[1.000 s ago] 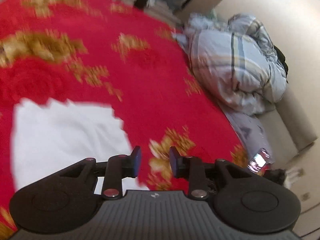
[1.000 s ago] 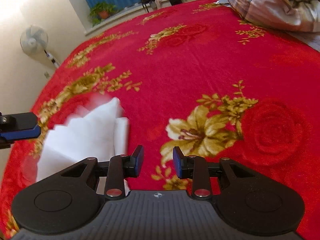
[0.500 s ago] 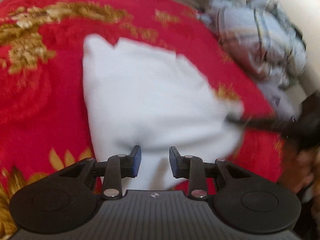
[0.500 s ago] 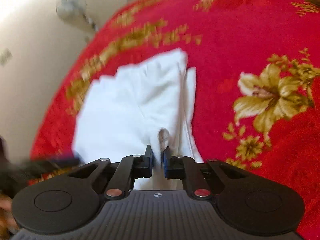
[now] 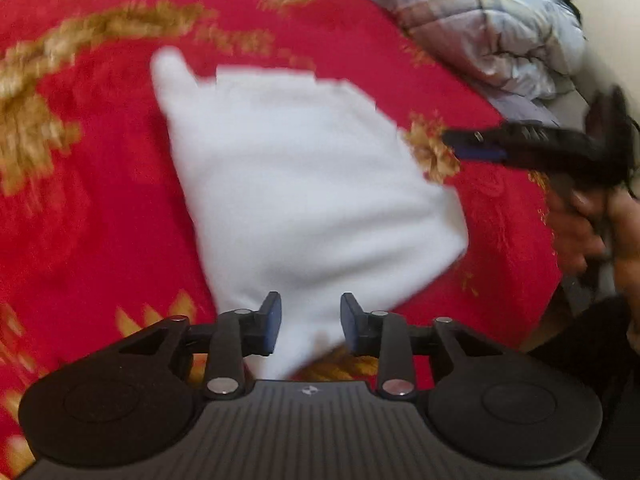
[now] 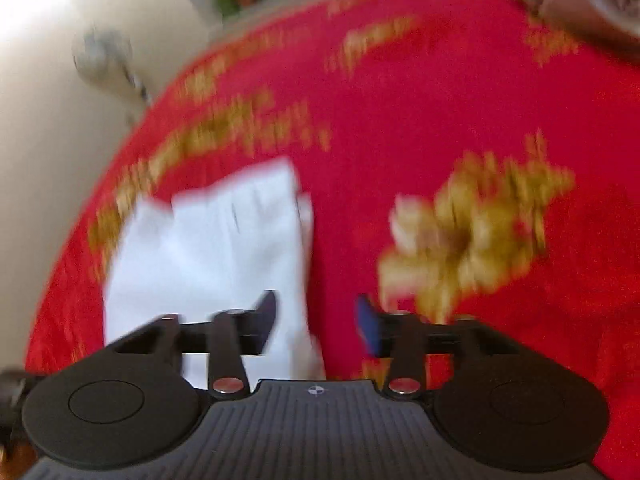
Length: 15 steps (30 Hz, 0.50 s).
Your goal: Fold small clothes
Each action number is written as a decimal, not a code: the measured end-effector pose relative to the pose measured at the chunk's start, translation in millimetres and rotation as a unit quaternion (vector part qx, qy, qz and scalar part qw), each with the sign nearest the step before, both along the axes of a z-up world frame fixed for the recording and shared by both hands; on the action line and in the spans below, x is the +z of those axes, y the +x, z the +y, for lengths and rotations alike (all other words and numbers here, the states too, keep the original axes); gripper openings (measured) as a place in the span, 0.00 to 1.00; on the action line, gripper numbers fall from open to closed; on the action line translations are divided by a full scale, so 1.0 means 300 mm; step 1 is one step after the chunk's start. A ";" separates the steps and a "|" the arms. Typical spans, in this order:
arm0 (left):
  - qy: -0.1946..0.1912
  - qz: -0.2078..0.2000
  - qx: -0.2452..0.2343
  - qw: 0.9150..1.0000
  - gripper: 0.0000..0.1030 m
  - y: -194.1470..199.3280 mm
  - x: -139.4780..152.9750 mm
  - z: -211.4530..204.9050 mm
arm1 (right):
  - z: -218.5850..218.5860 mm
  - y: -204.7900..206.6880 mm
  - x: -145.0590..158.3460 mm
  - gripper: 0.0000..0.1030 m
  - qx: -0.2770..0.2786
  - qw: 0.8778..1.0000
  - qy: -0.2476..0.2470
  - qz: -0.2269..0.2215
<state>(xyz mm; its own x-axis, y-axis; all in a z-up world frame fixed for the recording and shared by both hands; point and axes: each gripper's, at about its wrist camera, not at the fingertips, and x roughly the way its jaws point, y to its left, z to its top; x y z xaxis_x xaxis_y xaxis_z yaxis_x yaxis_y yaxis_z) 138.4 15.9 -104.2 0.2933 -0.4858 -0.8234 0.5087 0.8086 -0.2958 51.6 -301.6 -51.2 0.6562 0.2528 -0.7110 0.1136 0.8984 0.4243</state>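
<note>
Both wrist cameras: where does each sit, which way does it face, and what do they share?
Left wrist: on the left gripper, facing the white cloth on the red blanket; the right gripper and hand show.
Right wrist: on the right gripper, open, facing cloth and blanket.
Shared: cloth and blanket.

- White garment [image 5: 304, 184]: soft matt cloth.
- Red blanket [image 5: 100, 208]: plush, fuzzy cloth.
- Left gripper [image 5: 307, 322]: matt black plastic, ribbed body.
- Far quilt [image 5: 492, 20]: puffy cloth.

You see both fisheye views smeared by motion blur, bowed at the edges, in soft, even daylight.
</note>
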 end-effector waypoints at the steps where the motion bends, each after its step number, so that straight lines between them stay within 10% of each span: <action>1: 0.000 -0.013 -0.001 1.000 0.36 0.019 0.020 0.022 | -0.003 0.036 0.013 0.51 0.000 1.000 0.007 -0.010; 10: -0.115 -0.017 0.137 0.984 0.44 0.194 0.008 0.188 | 0.050 0.357 -0.174 0.51 -0.007 0.997 0.052 0.062; 12: -0.119 -0.019 0.140 0.983 0.48 0.205 0.003 0.176 | 0.070 0.369 -0.173 0.09 0.001 0.995 0.079 0.057; 15: -0.135 -0.010 0.143 0.980 0.59 0.221 -0.017 0.163 | 0.060 0.360 -0.108 0.06 -0.038 0.994 0.096 -0.025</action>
<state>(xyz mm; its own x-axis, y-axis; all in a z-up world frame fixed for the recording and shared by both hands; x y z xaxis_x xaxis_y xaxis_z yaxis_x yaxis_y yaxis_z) 204.7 64.7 -109.4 0.4644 -0.5810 -0.6684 0.2815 0.8124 -0.5107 159.5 -283.8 -83.5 0.7124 0.3282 -0.6203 0.1526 0.7903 0.5934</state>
